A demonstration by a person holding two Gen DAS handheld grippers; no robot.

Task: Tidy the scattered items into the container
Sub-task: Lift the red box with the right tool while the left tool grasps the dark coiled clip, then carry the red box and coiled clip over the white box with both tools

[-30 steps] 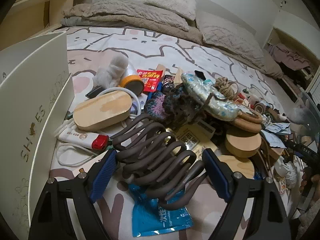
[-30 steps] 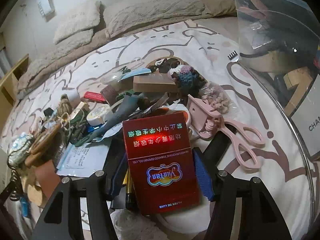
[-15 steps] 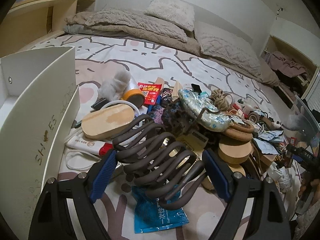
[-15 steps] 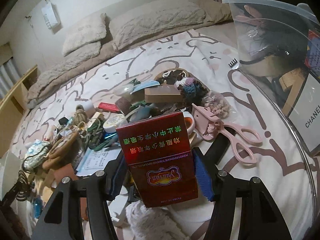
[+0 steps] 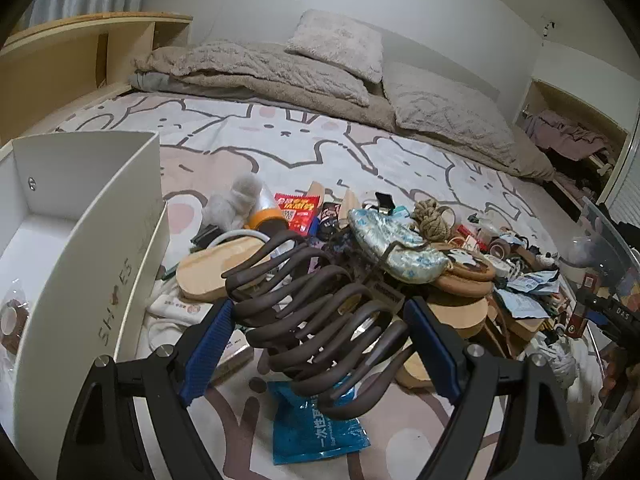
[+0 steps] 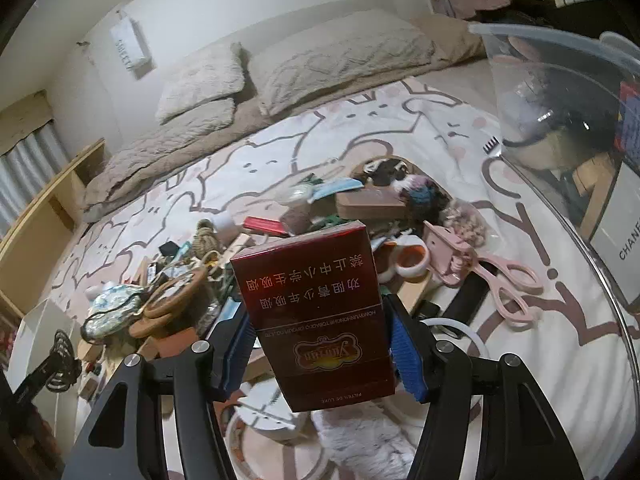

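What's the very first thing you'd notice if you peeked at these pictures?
Probably the big dark red box, pinched upright between the right gripper's blue pads, close to the camera. Next, the huge brown hair claw clip clamped in the left gripper, held above a blue packet on the bunny-print bedspread. Behind both lies a jumbled heap of small things, with a white shoe box at its left.

Left gripper (image 5: 320,344), black-framed with blue ribbed pads, angled downward, pads pressed on a dark brown plastic claw hair clip (image 5: 316,320). Right gripper (image 6: 320,336), same build, angled downward, clamped on an upright dark red cardboard cigarette pack (image 6: 316,312).
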